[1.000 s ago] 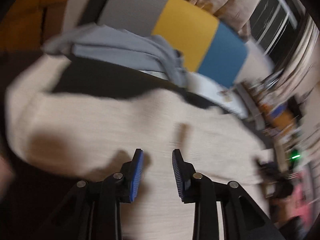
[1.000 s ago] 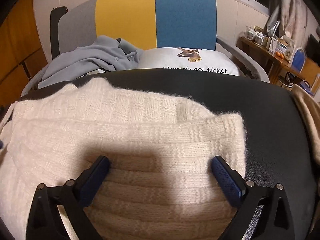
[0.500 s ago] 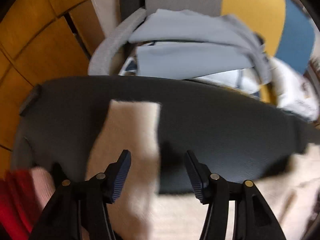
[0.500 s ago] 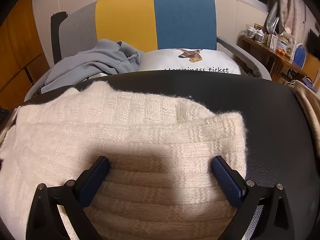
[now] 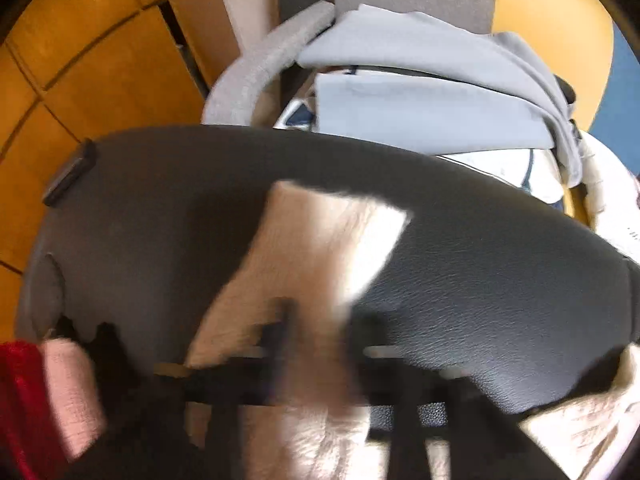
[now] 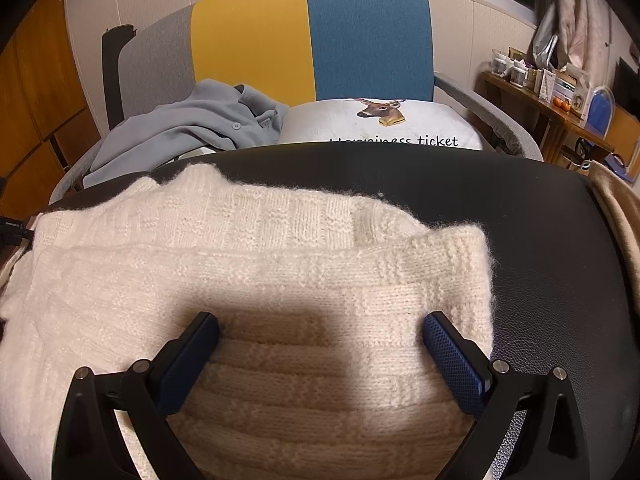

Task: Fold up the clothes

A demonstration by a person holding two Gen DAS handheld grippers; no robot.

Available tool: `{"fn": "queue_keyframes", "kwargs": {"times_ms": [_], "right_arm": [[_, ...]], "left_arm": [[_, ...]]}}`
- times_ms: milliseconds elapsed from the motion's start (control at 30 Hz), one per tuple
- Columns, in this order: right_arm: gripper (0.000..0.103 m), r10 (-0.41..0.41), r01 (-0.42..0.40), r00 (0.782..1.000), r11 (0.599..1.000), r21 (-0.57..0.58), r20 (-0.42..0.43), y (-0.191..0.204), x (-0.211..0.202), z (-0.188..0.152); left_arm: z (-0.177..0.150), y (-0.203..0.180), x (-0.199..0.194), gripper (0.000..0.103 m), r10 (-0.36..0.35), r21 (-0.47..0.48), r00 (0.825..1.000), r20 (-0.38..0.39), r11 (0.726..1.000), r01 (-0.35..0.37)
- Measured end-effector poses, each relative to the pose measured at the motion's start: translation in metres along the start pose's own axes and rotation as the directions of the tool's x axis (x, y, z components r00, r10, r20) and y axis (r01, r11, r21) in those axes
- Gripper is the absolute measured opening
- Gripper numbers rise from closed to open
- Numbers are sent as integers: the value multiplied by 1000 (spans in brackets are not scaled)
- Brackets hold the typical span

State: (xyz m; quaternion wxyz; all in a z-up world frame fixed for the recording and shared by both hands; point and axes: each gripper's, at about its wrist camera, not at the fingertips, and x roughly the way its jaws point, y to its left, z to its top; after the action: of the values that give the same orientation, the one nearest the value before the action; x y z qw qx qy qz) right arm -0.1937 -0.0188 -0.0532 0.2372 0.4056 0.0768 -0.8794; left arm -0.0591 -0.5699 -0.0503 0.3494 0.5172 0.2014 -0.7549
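A cream knitted sweater (image 6: 260, 248) lies on a black padded surface (image 6: 540, 240). My right gripper (image 6: 320, 320) rests over the sweater's folded body, jaws wide open, the knit under both pads and nothing pinched. In the left wrist view, one cream sleeve (image 5: 320, 240) stretches out across the black surface (image 5: 480, 280). My left gripper (image 5: 316, 320) is motion-blurred; its jaws are closing, with the sleeve's near part between them and filling the gap. More cream knit (image 5: 580, 432) shows at the lower right.
Behind the surface stands a chair with a grey, yellow and blue back (image 6: 308, 40), holding a grey-blue shirt (image 6: 192, 124) and a white deer-print cushion (image 6: 380, 120). Red and pink cloth (image 5: 40, 400) lies at the left edge. Wooden cabinets (image 5: 100, 60) stand left, and a cluttered shelf (image 6: 552, 84) right.
My left gripper swung from over the sweater's body to the outstretched sleeve, opened wider on the way, then narrowed around the sleeve. The right gripper and the sweater body have not moved.
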Motion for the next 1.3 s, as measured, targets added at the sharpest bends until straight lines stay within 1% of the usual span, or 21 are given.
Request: {"fn": "queue_keyframes", "kwargs": {"times_ms": [67,133,167,200,267,367,400,467,500,600,633,733,800,867,900,933,967,1033,1200,1233,1300], "right_arm": [[103,-1,1,1000,1000,-1,0,0,0,0],[103,-2,2,1000,1000,-1,0,0,0,0],[103,-2,2,1000,1000,-2,0,0,0,0],[103,-3,3,1000,1000,-3,0,0,0,0],[103,-5,5,1000,1000,-4,-1,0,0,1],[103,-5,5,1000,1000,-5,-2,-1,0,1],[103,-4,4,1000,1000,-4,-2,-1,0,1],[103,-4,4,1000,1000,-4,-2,-1,-1,1],[103,-4,4,1000,1000,-4,-2,-2,-1,1],[103,-1,1,1000,1000,-2,-1,-2,-2,1],[103,1,-1,1000,1000,-1,0,-2,-2,1],[103,6,-6,1000,1000,4,2,-2,-3,1],[103,9,-9,1000,1000,8,3,-2,-3,1],[103,17,-18,1000,1000,14,6,-3,-4,1],[103,22,-22,1000,1000,18,8,-3,-4,1],[103,27,-27,1000,999,22,10,-4,-4,1],[103,32,-32,999,999,25,9,-4,-5,2],[103,42,-42,999,999,31,7,-5,-5,2],[103,95,-97,995,994,60,29,-10,-15,5],[103,128,-132,991,988,85,50,-9,-24,4],[103,210,-223,973,964,143,99,-7,-43,1]], "left_arm": [[-6,8,-15,11,-145,-68,989,36,987,148],[-14,10,-36,11,-282,-104,954,100,951,292],[-19,8,-49,11,-362,-114,923,132,919,377],[-25,5,-63,11,-447,-118,879,166,876,467],[-35,-8,-89,11,-568,-94,796,212,798,595],[-54,-40,-132,11,-724,-25,644,248,659,751],[-60,-57,-144,11,-762,8,601,240,621,784],[-75,-96,-164,11,-824,79,529,203,552,830],[-85,-114,-173,11,-846,108,501,181,524,845],[-124,-175,-182,11,-891,173,445,86,453,874],[-138,-194,-178,11,-895,181,442,52,444,878],[-174,-235,-158,11,-889,178,457,-29,445,878],[-195,-255,-141,11,-861,193,504,-66,485,853],[-206,-267,-128,12,-836,208,542,-90,517,831],[-210,-269,-123,13,-827,216,553,-97,525,823],[-216,-267,-123,19,-824,217,558,-94,530,820],[-220,-263,-125,21,-822,213,563,-87,536,817],[-223,-247,-129,25,-832,194,552,-54,534,823],[-235,-189,-141,28,-827,186,559,51,558,809],[-239,-176,-139,28,-829,172,556,56,556,813],[-245,-159,-134,28,-823,143,564,71,568,810]]}}
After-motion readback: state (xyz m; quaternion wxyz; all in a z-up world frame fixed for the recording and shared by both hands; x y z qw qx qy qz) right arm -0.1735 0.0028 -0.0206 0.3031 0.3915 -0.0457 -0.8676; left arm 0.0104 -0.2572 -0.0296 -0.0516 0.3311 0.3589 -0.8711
